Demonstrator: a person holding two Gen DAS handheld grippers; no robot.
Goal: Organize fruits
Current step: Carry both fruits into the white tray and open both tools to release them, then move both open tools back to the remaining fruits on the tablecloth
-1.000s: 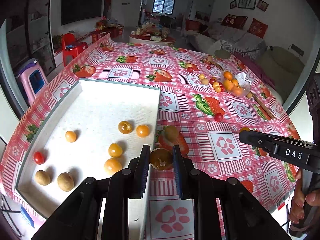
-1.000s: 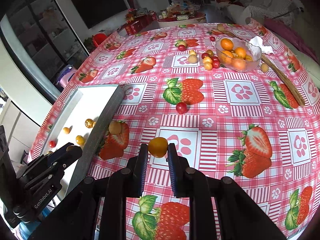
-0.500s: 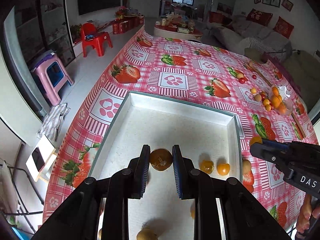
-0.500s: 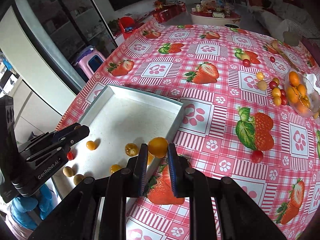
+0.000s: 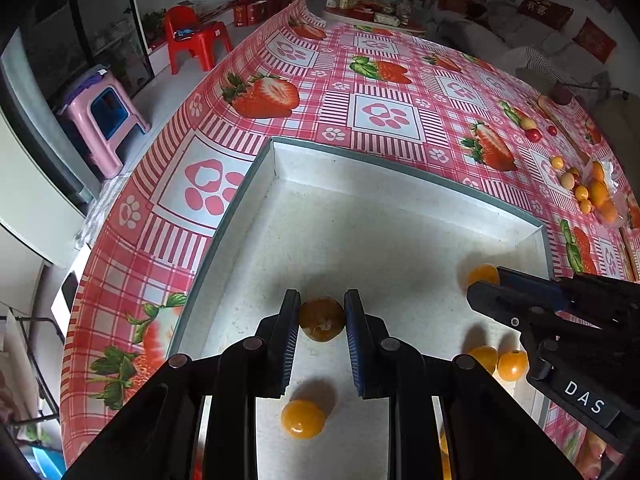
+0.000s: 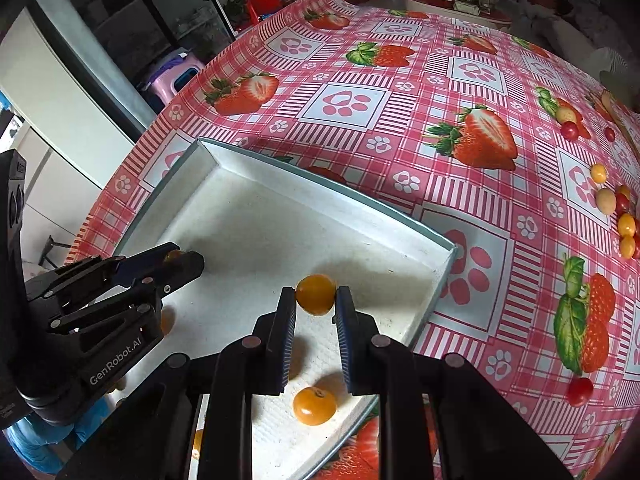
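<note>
My left gripper (image 5: 322, 316) is shut on a brownish-orange fruit (image 5: 322, 319) and holds it over the white tray (image 5: 400, 168). My right gripper (image 6: 316, 298) is shut on an orange fruit (image 6: 316, 294) above the tray's right part (image 6: 444, 276). Each gripper shows in the other's view: the right one (image 5: 484, 284) at the right, the left one (image 6: 180, 258) at the left. Loose orange fruits (image 5: 302, 418) (image 6: 314, 405) lie on the tray floor below the grippers.
The tray sits on a table with a red strawberry-print cloth (image 5: 384, 116). More small fruits (image 6: 612, 200) and a bowl of oranges (image 5: 600, 196) lie at the far right. A pink stool (image 5: 104, 116) and red chair (image 5: 192, 40) stand beyond the table's left edge.
Both grippers have carried their fruits leftward from above the tablecloth to above the tray and lowered toward its floor. Both stay shut on their fruits.
</note>
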